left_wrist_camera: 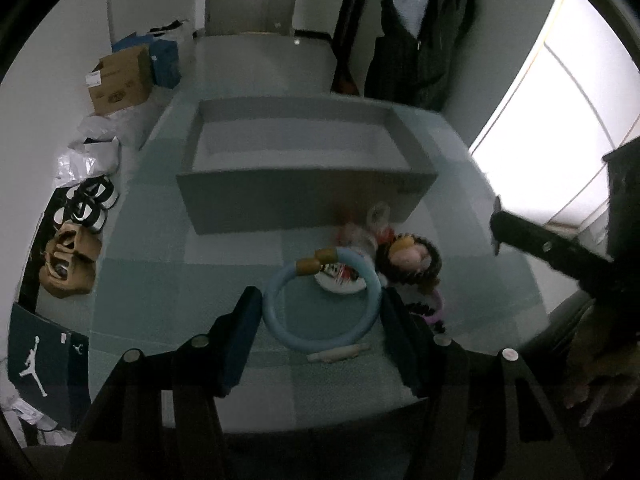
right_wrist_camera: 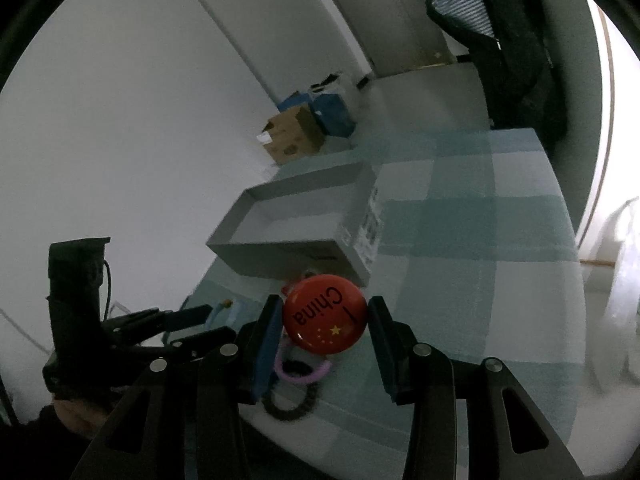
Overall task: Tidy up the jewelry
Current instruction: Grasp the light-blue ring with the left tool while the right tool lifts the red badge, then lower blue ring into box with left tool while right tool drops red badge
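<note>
Left gripper clamped across blue bangle; right gripper pinched on red China badge, near grey box

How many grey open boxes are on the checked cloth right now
1. The grey box sits at the far side of the checked cloth, just behind the jewelry pile; others could lie outside both views.

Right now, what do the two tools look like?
Both match: black angular bodies with round silver screw heads, and flat fingers faced with dark blue pads. The left tool ends in a blocky black handle trailing a thin dark cable; the right tool looks identical.
</note>
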